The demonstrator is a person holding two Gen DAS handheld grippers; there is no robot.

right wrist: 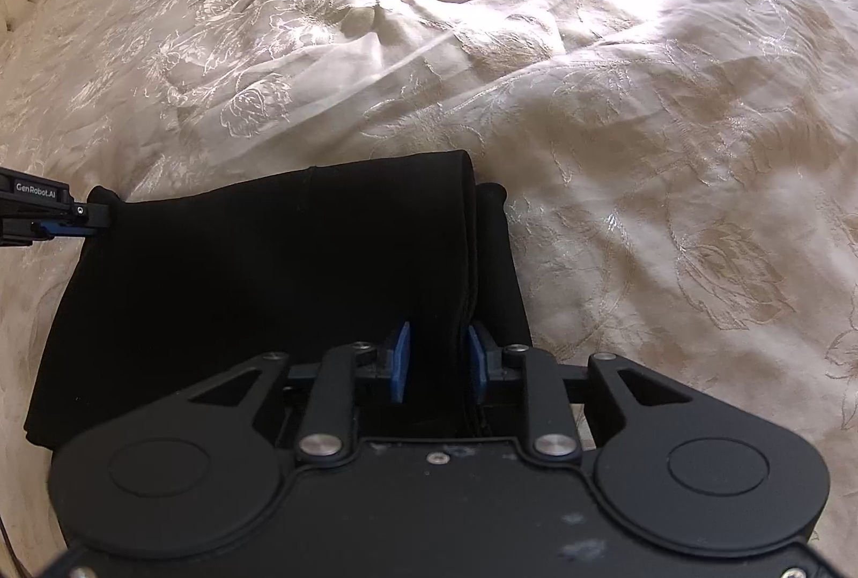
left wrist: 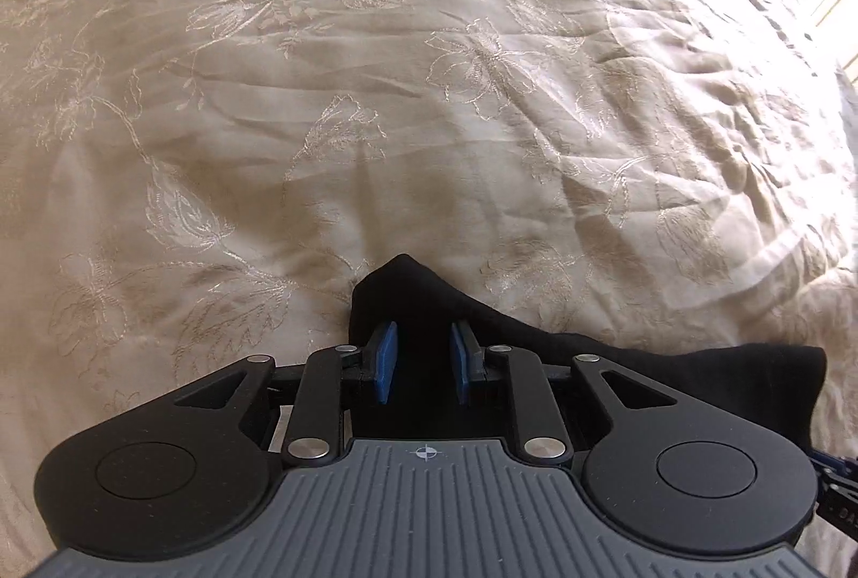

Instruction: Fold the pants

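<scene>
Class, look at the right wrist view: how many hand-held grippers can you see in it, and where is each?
2. The right hand-held gripper fills the bottom centre, over the black pants' folded edge. The left hand-held gripper enters at the left edge, at the pants' far corner.

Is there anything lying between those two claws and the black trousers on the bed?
Nothing visible. The black pants already sit between the blue pads of both the left gripper and the right gripper, lying on the bare cream bedspread.

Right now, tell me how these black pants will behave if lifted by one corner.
The pants look soft and limp, so the folded layers would likely sag and slide apart. On the wrinkled bedspread a push would probably bunch them rather than slide them whole.
</scene>
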